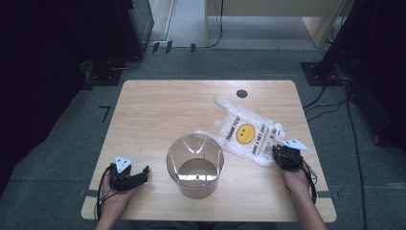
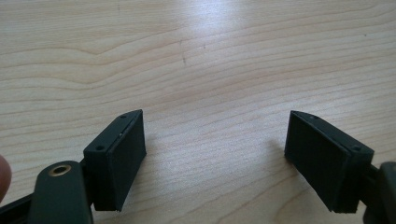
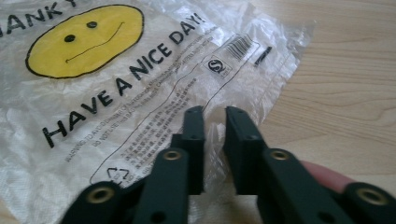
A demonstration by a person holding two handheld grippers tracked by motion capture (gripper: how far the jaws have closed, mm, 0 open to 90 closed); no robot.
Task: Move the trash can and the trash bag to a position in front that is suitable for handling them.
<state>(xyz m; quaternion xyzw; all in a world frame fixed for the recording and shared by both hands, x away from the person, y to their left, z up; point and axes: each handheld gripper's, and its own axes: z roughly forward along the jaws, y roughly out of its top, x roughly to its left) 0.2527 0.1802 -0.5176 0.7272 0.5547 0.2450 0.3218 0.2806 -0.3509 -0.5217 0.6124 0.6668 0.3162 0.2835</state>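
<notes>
Flat bag (image 1: 246,132), handles toward table's far edge

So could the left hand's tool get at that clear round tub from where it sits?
Probably yes. The left tool lies open on the table, pointing toward the clear tub just beside it, with bare wood between them. The plastic bag lies on the tub's far side, so it would not block the way.

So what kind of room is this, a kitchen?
Probably not a kitchen: more likely a lab or workshop. A bare wooden table stands on grey carpet, with cables trailing across the floor and dark equipment stands around it.
</notes>
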